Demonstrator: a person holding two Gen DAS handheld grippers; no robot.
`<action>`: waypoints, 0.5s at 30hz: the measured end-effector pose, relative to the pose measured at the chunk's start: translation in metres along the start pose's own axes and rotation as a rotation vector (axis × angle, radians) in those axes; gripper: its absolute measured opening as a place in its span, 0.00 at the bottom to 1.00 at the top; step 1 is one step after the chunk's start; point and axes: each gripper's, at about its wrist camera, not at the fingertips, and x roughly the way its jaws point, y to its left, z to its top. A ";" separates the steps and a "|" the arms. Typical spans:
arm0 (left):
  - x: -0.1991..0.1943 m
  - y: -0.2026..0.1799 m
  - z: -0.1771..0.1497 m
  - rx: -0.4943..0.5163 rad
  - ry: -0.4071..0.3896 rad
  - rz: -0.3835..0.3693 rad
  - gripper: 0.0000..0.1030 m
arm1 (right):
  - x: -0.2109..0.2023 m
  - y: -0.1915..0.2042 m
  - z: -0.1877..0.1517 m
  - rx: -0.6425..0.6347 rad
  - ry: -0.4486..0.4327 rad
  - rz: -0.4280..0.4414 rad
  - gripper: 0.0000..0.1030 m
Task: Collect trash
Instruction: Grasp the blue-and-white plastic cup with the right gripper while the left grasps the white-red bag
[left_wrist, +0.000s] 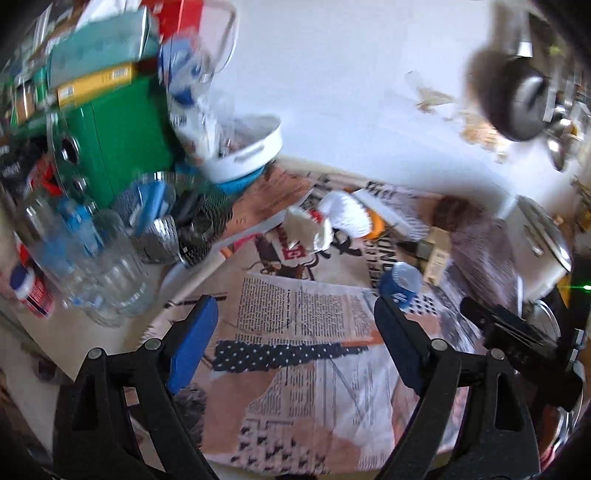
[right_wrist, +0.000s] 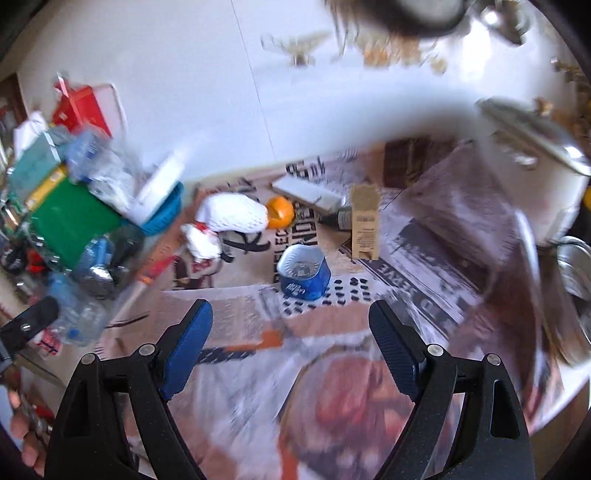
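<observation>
Nearest, two grippers, each with two blue-padded fingers. Left gripper spread wide, gripping nothing, above newspaper covering the table. Right gripper likewise spread and empty, over the same paper; also visible at the right edge of the left view.

Just beyond the right gripper's tips, one squashed blue can lying on the newspaper, mouth up. Past it, one upright tan carton, one dark bottle lying beside it, one orange fruit, one white mesh sleeve, one crumpled white paper wad.

At far left, a heap: one green box, one blue basket, clear plastic bottles, too blurred to count. At far right, one white lidded pot.
</observation>
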 end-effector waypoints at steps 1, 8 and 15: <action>0.015 0.000 0.001 -0.022 0.025 0.010 0.84 | 0.019 -0.002 0.004 -0.005 0.026 0.002 0.82; 0.092 -0.001 -0.006 -0.066 0.129 0.082 0.84 | 0.110 -0.006 0.021 -0.011 0.145 0.029 0.82; 0.142 -0.013 0.007 -0.070 0.129 0.093 0.83 | 0.141 -0.012 0.021 0.002 0.182 0.039 0.62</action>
